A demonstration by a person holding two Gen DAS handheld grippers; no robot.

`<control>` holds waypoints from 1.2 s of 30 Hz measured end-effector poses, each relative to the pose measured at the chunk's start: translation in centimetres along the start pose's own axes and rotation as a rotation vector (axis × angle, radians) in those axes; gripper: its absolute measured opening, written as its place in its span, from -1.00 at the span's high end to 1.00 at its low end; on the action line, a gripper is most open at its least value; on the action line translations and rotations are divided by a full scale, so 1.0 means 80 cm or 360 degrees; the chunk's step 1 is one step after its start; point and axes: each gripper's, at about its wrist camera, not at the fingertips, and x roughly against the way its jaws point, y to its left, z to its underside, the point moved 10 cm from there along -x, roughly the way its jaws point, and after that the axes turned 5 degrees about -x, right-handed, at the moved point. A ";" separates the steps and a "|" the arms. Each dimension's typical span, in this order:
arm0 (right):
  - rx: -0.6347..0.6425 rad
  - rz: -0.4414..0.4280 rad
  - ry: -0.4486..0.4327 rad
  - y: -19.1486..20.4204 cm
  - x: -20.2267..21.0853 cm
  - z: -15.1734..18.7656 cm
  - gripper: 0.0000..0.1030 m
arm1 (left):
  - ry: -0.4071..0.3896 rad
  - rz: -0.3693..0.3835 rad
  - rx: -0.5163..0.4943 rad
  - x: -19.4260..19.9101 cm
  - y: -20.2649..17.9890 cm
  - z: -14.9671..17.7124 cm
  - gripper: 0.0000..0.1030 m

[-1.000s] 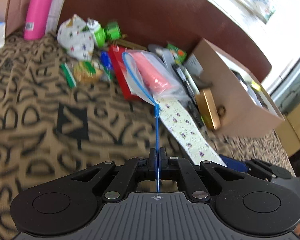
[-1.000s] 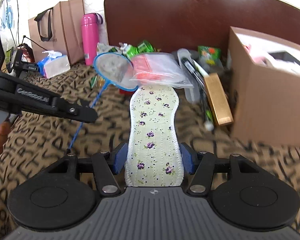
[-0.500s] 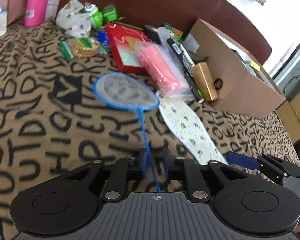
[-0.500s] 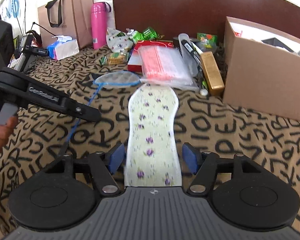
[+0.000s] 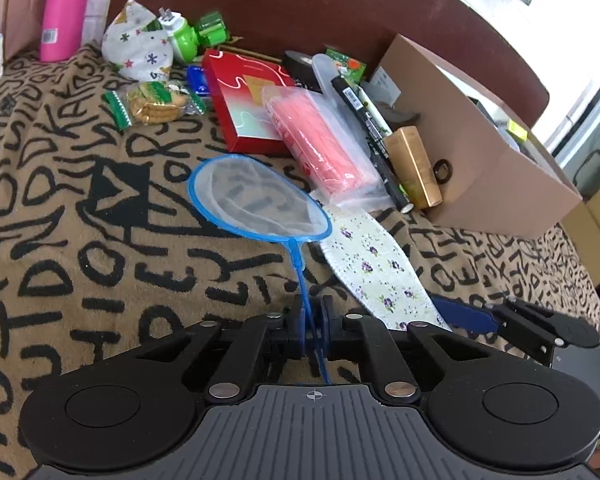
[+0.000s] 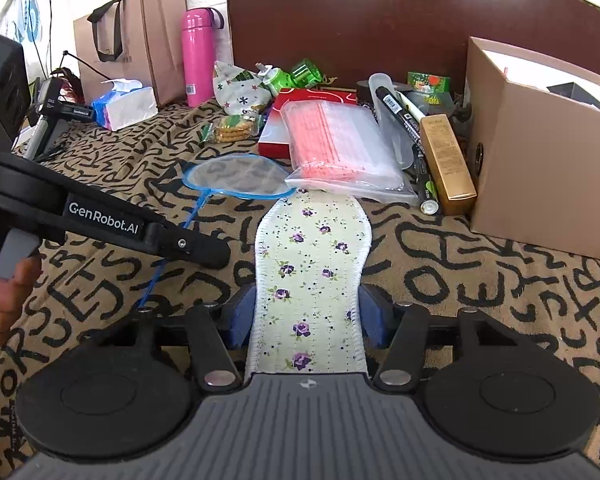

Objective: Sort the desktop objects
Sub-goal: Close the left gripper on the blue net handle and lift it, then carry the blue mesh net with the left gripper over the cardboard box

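A small blue-rimmed net (image 5: 256, 204) lies flat on the patterned cloth, its thin blue handle (image 5: 300, 280) running back between my left gripper's (image 5: 313, 316) fingers, which stand slightly apart around it. The net also shows in the right wrist view (image 6: 236, 178). A floral insole (image 6: 312, 264) lies lengthwise between my right gripper's (image 6: 308, 320) open blue fingers, flat on the cloth. The insole also shows in the left wrist view (image 5: 376, 268), with the right gripper's blue fingertip (image 5: 464, 314) beside it.
An open cardboard box (image 6: 540, 152) stands at the right. Against the dark headboard lie a bag of pink straws (image 6: 336, 144), a red box (image 5: 244, 108), a gold box (image 6: 446, 160), markers (image 6: 404, 120), biscuits (image 5: 156, 104), a pink bottle (image 6: 198, 56) and tissues (image 6: 126, 106).
The left gripper lowered the net from upright to flat on the cloth and its fingers have loosened around the handle. The right gripper laid the insole down and opened wider.
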 end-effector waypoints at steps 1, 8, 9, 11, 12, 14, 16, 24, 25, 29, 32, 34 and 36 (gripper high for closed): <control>-0.0001 0.0003 0.0000 0.000 -0.001 0.000 -0.19 | 0.0000 0.0010 0.0014 -0.001 -0.001 0.000 0.49; -0.0018 -0.0017 -0.0023 0.003 0.012 0.000 -0.15 | 0.0018 0.0005 -0.0040 0.009 -0.013 0.003 1.00; -0.0028 -0.0036 -0.0032 0.005 0.019 -0.001 -0.15 | 0.0007 0.0008 -0.0056 0.015 -0.017 0.004 1.00; -0.0052 -0.0107 -0.0042 0.010 0.035 -0.001 -0.15 | -0.0026 0.0022 -0.0088 0.030 -0.027 0.005 1.00; -0.0059 -0.0134 -0.0048 0.012 0.042 -0.001 -0.15 | -0.0039 0.0033 -0.0097 0.037 -0.031 0.004 1.00; -0.0071 -0.0172 -0.0073 0.014 0.059 -0.003 -0.15 | -0.0069 0.0057 -0.0111 0.052 -0.040 0.001 1.00; -0.0089 -0.0196 -0.0112 0.015 0.076 -0.009 -0.15 | -0.0107 0.0082 -0.0122 0.066 -0.049 -0.005 1.00; -0.0047 -0.0160 -0.0382 0.005 0.139 -0.057 -0.15 | -0.0305 0.0219 -0.0157 0.111 -0.091 -0.056 1.00; -0.0038 -0.0133 -0.0409 0.000 0.143 -0.064 -0.15 | -0.0327 0.0238 -0.0162 0.114 -0.097 -0.065 1.00; -0.0027 -0.0024 -0.0519 -0.032 0.164 -0.090 -0.15 | -0.0404 0.0326 -0.0184 0.114 -0.131 -0.102 1.00; -0.0009 0.0066 -0.0591 -0.055 0.178 -0.108 -0.15 | -0.0448 0.0370 -0.0225 0.107 -0.163 -0.132 1.00; -0.0007 0.0123 -0.0631 -0.071 0.182 -0.121 -0.15 | -0.0472 0.0398 -0.0238 0.100 -0.183 -0.151 1.00; -0.0007 0.0177 -0.0666 -0.091 0.183 -0.131 -0.15 | -0.0490 0.0432 -0.0254 0.092 -0.205 -0.171 1.00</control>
